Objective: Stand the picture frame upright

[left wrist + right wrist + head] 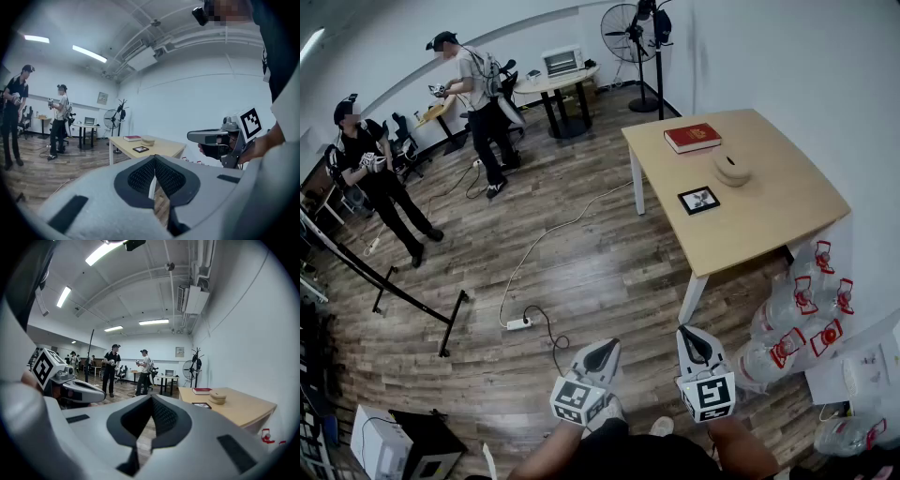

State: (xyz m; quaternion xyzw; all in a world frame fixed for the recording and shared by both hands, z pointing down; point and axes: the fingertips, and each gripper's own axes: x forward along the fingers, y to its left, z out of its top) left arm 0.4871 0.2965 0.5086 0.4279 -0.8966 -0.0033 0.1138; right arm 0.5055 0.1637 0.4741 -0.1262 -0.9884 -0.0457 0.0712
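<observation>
picture frame (698, 200): picture too small to tell | red book (692, 137): print illegible

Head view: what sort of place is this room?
Likely an office or lab workroom: a wooden table holding a red book and a picture frame, a standing fan, and another desk farther back.

The left tongs (600, 352) and right tongs (694, 337) are pale grey moulded shells, broad at the back and tapering to a blunt tip. Each bears a white cube with black square markers, the left cube (579, 399) and the right cube (711, 395). Black ribbed pads (161, 415) line a spade-shaped black inset, and black slots (68, 213) mark the shell. The person wears a black top (637, 456)
</observation>
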